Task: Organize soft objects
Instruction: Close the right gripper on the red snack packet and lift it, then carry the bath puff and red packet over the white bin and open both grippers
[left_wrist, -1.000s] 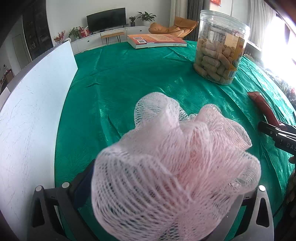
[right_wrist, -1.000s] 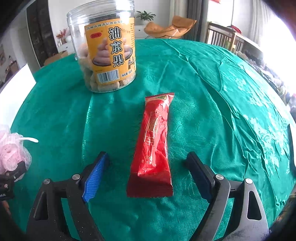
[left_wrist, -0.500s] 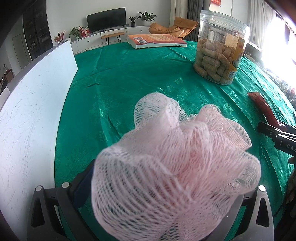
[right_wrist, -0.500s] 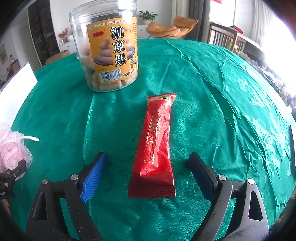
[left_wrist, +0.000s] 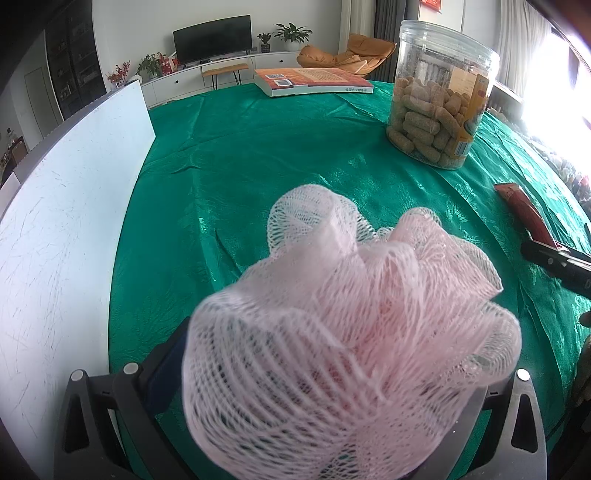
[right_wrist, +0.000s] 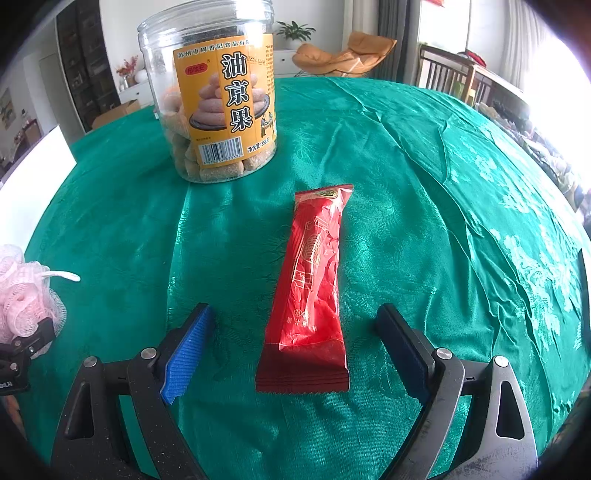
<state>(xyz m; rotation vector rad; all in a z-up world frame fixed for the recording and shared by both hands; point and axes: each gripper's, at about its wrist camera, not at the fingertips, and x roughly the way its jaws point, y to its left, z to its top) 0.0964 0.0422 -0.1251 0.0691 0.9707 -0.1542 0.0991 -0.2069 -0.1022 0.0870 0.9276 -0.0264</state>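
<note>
Left tongs (left_wrist: 332, 424) clamped on pink mesh pouf (left_wrist: 347, 332); right tongs (right_wrist: 295, 343) apart, astride red packet (right_wrist: 310, 291); jar (right_wrist: 218, 92) labelled "油京果".

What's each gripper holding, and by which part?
Left gripper clamps the pink mesh loofah around its bunched body. Right gripper holds nothing, open astride the red packet.

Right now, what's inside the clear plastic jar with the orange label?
The clear plastic jar holds stubby tan pastry sticks, piled high. The orange label covers part of them.

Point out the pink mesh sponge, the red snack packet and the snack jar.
pink mesh sponge (left_wrist: 351, 339), left wrist view, middle of the netting.
red snack packet (right_wrist: 308, 291), right wrist view, middle of the wrapper.
snack jar (right_wrist: 221, 110), right wrist view, yellow label.
</note>
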